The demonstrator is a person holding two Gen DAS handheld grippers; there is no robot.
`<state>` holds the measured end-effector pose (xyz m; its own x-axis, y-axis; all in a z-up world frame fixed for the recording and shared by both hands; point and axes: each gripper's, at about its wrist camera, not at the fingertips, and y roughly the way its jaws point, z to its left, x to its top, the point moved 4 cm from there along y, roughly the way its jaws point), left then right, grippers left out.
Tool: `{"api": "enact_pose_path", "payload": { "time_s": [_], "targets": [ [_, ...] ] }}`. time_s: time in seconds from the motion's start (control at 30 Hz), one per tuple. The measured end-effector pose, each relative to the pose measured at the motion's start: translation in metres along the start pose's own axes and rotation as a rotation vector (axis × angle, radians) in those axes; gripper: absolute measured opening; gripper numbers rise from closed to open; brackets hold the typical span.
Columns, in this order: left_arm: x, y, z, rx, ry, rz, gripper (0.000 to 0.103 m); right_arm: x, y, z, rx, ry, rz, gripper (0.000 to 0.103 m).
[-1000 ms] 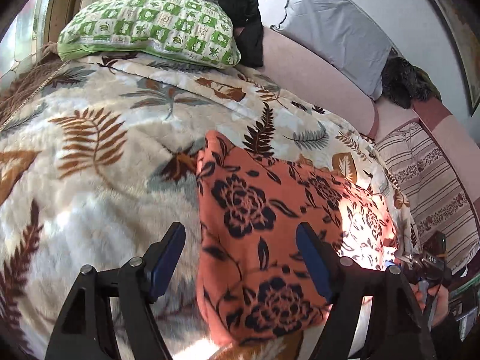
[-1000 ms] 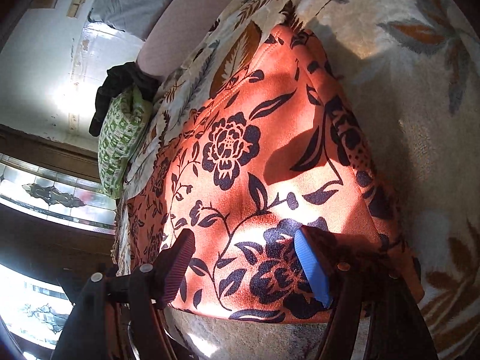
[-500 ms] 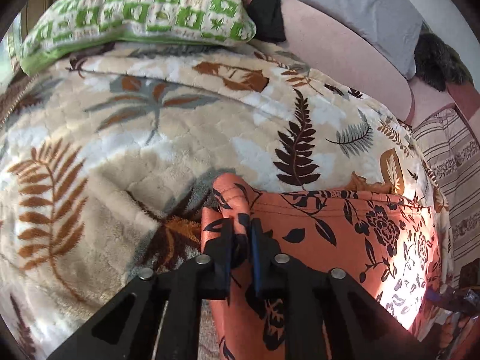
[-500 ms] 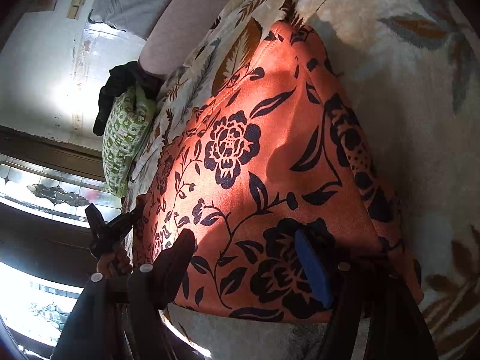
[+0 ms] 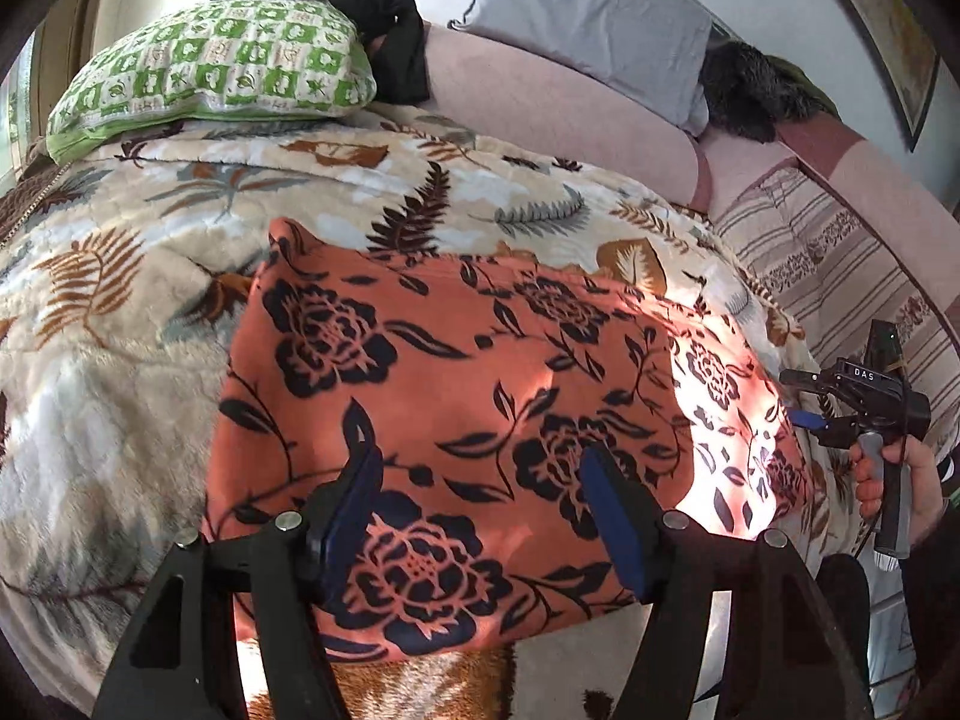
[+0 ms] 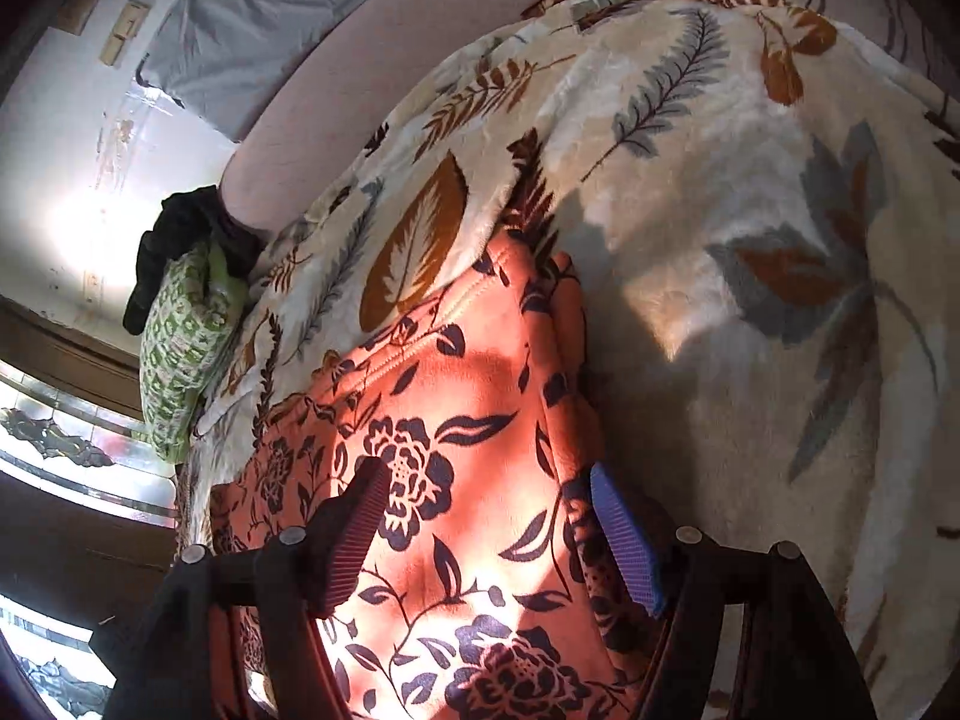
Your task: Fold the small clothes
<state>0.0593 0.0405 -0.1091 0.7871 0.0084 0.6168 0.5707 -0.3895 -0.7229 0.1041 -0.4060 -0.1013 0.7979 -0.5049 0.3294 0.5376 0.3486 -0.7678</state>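
Observation:
An orange garment with dark flower print point(image 5: 456, 396) lies folded flat on a leaf-patterned blanket point(image 5: 120, 312). My left gripper point(image 5: 483, 510) is open above its near edge and holds nothing. My right gripper point(image 6: 489, 528) is open over the garment point(image 6: 456, 480) near its right edge, holding nothing. The right gripper also shows in the left wrist view point(image 5: 840, 408), off the garment's right side, held by a hand.
A green patterned pillow point(image 5: 210, 72) and black clothing point(image 5: 384, 24) lie at the far left of the blanket. A grey pillow point(image 5: 588, 18) leans on the pink sofa back point(image 5: 540, 102). A striped cloth point(image 5: 840, 264) lies at the right.
My left gripper was shut on the garment's far left corner; it has let go, opened and drawn back to the near edge. My right gripper moved forward over the garment.

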Motion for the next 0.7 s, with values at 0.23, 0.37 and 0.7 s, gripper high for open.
{"api": "enact_pose_path", "payload": {
  "time_s": [0.23, 0.37, 0.7],
  "targets": [
    [-0.019, 0.019, -0.009, 0.121, 0.102, 0.086, 0.069, -0.048, -0.012, -0.026, -0.242, -0.076, 0.032, 0.064],
    [-0.008, 0.001, -0.014, 0.112, 0.093, 0.0, 0.071, -0.058, -0.049, -0.001, -0.111, -0.075, -0.043, 0.064],
    [-0.005, -0.025, -0.011, 0.104, 0.035, -0.003, 0.072, -0.107, 0.012, 0.011, 0.076, 0.08, 0.114, 0.073]
  ]
}}
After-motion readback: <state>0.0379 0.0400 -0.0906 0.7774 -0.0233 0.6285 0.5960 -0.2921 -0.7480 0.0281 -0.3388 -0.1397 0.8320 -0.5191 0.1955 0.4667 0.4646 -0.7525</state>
